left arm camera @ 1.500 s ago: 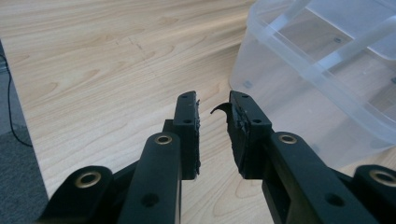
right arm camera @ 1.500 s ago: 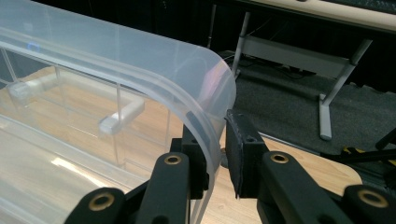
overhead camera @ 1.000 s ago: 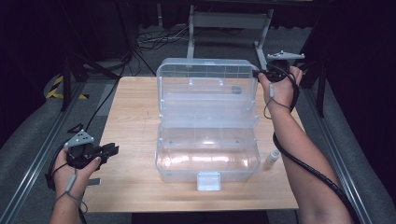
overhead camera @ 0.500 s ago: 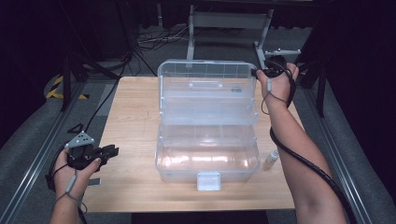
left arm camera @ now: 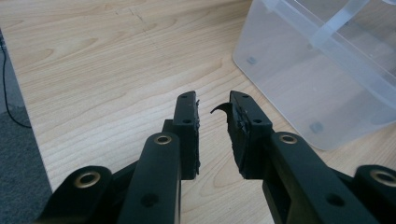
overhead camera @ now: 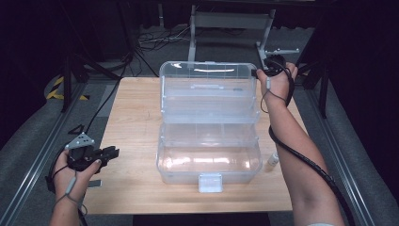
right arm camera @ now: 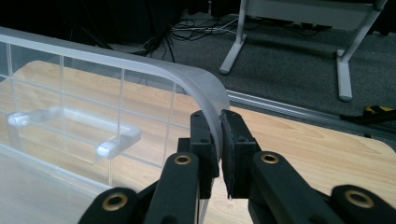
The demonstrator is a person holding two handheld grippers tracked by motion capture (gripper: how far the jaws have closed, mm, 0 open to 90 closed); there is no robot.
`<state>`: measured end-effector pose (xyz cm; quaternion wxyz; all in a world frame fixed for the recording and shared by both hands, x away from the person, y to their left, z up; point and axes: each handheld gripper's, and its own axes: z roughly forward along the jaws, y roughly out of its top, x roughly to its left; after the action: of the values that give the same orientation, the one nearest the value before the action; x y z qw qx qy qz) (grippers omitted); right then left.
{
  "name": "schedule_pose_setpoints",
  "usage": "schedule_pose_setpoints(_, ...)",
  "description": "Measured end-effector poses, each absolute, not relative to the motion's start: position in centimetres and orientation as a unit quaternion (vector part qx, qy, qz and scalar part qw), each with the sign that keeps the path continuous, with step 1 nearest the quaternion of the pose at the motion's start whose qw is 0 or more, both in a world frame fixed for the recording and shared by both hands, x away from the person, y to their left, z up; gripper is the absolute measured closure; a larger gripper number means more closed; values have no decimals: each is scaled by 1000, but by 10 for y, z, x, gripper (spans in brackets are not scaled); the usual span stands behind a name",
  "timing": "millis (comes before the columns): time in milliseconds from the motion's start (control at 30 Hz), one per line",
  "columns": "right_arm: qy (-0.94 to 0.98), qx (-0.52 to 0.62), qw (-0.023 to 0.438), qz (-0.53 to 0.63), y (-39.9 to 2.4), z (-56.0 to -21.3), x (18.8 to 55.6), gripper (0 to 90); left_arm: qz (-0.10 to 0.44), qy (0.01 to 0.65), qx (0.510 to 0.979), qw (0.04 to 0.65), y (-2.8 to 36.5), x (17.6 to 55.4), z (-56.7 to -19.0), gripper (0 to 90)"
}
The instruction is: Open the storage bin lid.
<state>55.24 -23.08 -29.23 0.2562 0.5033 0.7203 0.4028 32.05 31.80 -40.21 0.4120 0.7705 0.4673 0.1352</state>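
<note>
Right tool [right arm camera: 219, 140] pinching rim of clear box lid [overhead camera: 207, 77]; left tool [left arm camera: 212, 112] spread, empty, over wooden surface [overhead camera: 131, 117].

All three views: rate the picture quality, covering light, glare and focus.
High view: soft and grainy, dark surround, pale glare on the clear box. Left gripper view: even light, table grain sharp, left claw arms slightly soft at the bottom. Right gripper view: right claw on the lid edge sharp, floor behind dim.
</note>
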Motion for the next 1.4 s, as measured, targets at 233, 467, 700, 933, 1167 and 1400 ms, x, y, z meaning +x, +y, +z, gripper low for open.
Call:
schedule_pose_setpoints(233, 715, 516, 247, 402, -230, -298, 560, 851, 130, 469, 769, 413, 319, 322, -404, 731)
schedule_pose_setpoints(467, 710, 525, 236, 405, -232, -306, 568, 855, 127, 468, 772, 411, 318, 326, -407, 731)
schedule_pose_setpoints(700, 705, 534, 218, 412, -234, -315, 577, 854, 121, 469, 775, 405, 317, 330, -412, 731)
schedule_pose_setpoints(933, 701, 542, 205, 415, -236, -325, 585, 854, 117, 473, 774, 405, 318, 332, -415, 731)
schedule_pose_setpoints(1167, 701, 544, 191, 420, -239, -333, 591, 852, 115, 474, 773, 406, 319, 332, -416, 731)
schedule_pose_setpoints(1400, 698, 549, 183, 421, -240, -340, 595, 850, 114, 473, 775, 404, 319, 333, -418, 731)
